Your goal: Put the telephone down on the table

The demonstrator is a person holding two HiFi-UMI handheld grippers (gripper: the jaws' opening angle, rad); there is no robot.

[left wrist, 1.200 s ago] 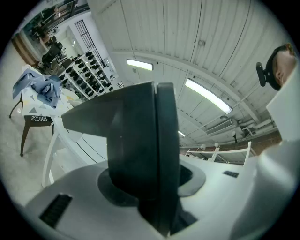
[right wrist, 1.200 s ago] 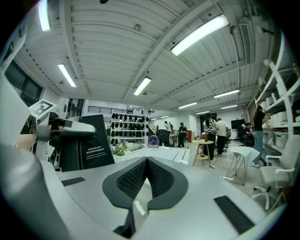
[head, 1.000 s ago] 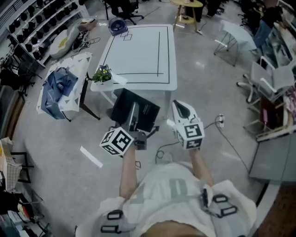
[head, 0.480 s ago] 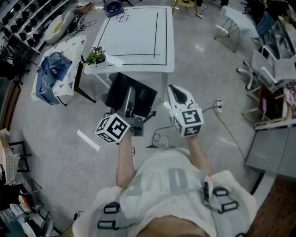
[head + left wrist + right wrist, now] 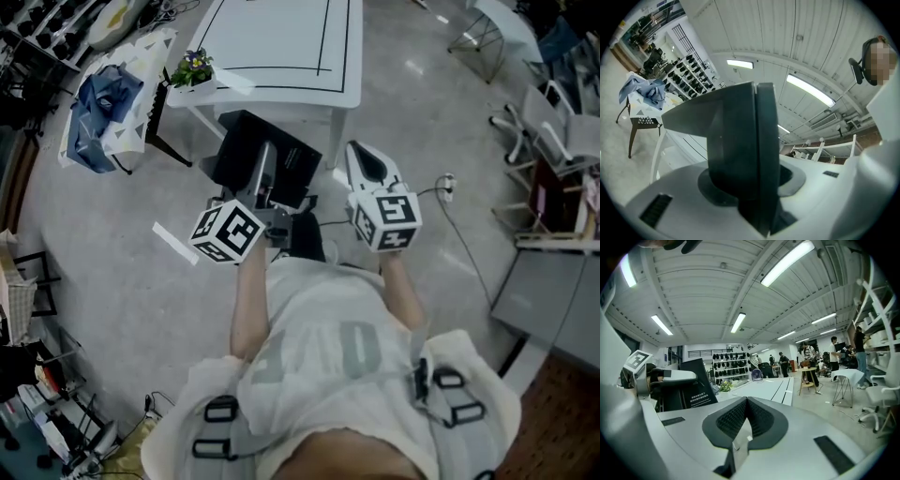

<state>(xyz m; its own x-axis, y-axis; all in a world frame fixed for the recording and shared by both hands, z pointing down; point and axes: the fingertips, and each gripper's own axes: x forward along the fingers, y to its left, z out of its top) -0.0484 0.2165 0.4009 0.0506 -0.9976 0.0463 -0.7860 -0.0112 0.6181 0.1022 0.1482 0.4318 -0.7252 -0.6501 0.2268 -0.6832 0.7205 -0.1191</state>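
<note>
Flat black telephone [image 5: 736,140] edge-on in the left tool's [image 5: 752,192] grip, white table [image 5: 679,140] beyond.

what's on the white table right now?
Small flowering plant at the white table's near left corner, white strip beside it, black marked lines. Far end falls outside the head view; in the right gripper view the black panel hides its left part.

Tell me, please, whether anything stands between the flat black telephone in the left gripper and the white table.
Nothing visible does. The flat black telephone, clamped in the left gripper, hangs before the white table; a potted flowering plant sits at its near left corner, aside.
</note>
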